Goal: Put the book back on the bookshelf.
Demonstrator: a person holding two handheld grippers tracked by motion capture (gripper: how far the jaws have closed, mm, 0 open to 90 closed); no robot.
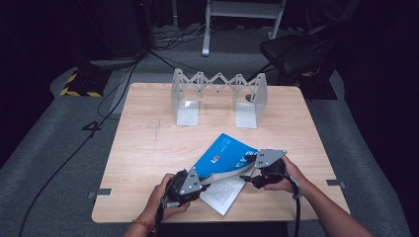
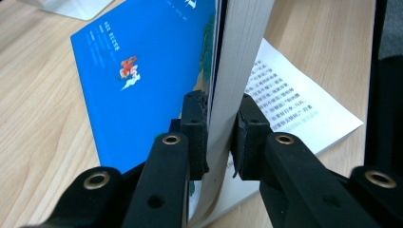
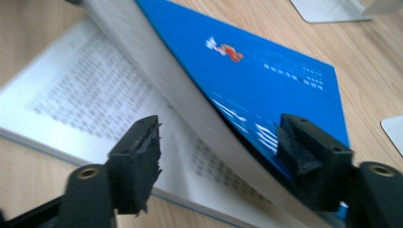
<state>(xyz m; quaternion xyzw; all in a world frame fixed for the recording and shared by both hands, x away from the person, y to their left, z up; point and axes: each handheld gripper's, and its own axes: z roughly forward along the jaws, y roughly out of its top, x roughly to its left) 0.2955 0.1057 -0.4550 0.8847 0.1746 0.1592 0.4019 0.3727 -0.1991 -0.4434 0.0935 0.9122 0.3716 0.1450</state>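
On table: one book | left gripper clamps pages | right gripper apart | two bookends

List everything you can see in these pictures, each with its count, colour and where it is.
book: one, blue cover, white printed pages, open on the near middle of the table, a thick block of pages lifted.
bookend rack: one, pale grey, zigzag bar joining two upright plates, at the table's far edge.
table: one, light wood.
chair: one, black, on the floor beyond the table at the right.
cables: several, black, on the grey floor at the left.
left gripper: one, black, shut on the lifted pages.
right gripper: one, black, jaws apart around the page block's edge, not pressing.
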